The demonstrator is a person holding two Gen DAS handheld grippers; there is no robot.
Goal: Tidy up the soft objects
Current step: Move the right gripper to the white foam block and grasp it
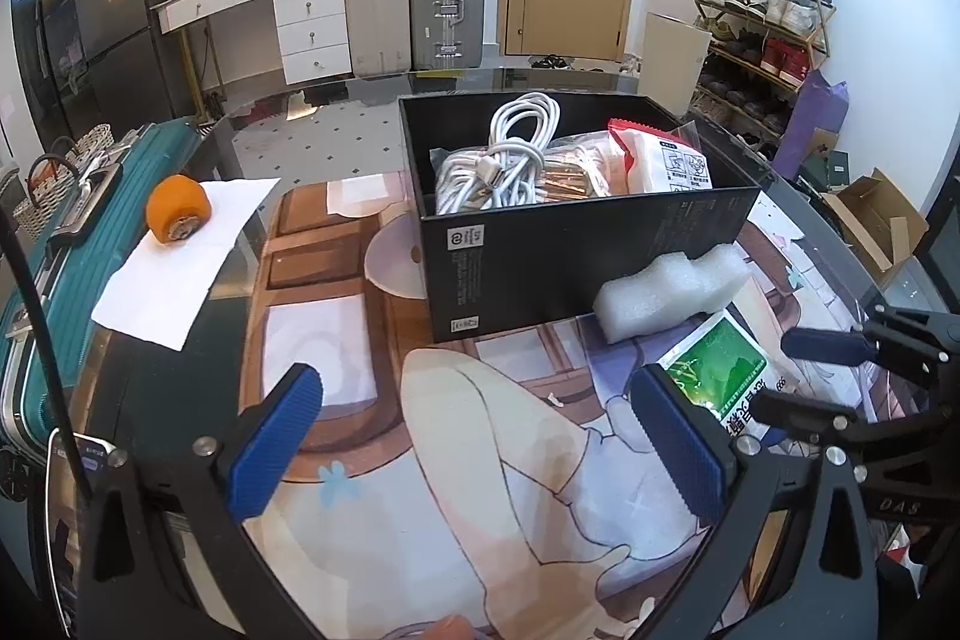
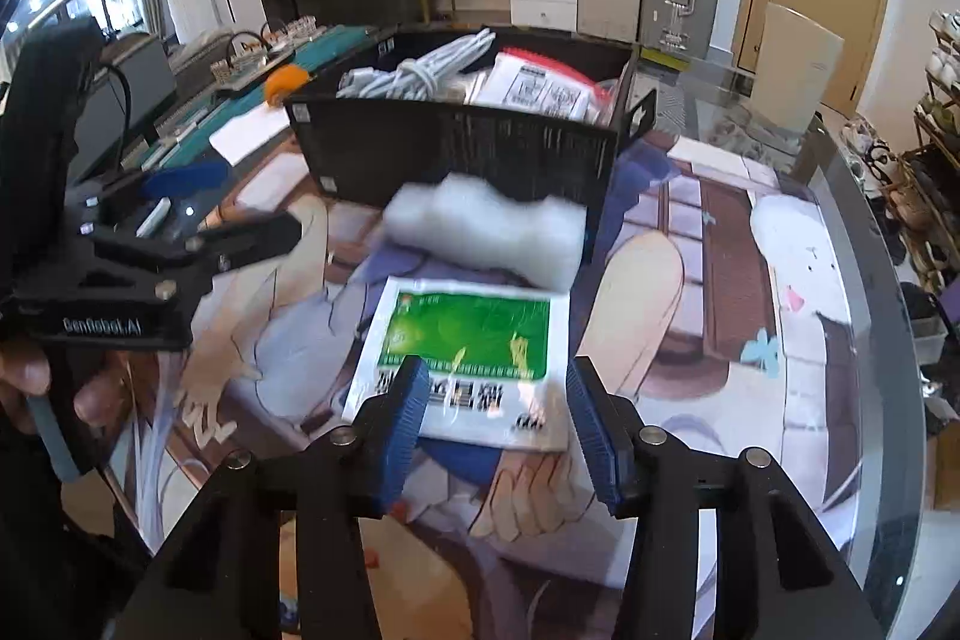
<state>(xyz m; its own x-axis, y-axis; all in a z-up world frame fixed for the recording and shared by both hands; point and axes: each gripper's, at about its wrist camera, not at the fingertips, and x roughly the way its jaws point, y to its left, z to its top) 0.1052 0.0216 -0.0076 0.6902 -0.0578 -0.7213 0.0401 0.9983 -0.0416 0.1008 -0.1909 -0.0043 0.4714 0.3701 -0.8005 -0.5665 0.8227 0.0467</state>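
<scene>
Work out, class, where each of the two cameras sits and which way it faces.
Left wrist view: rides on the left tongs, looking forward and down across the table at the black box; its own two fingers show, and the right tongs at the right edge.
Right wrist view: rides on the right tongs, looking down at the green packet; the left tongs and a hand show on the left.
Both see the box, the foam block, the packet and the orange.
</scene>
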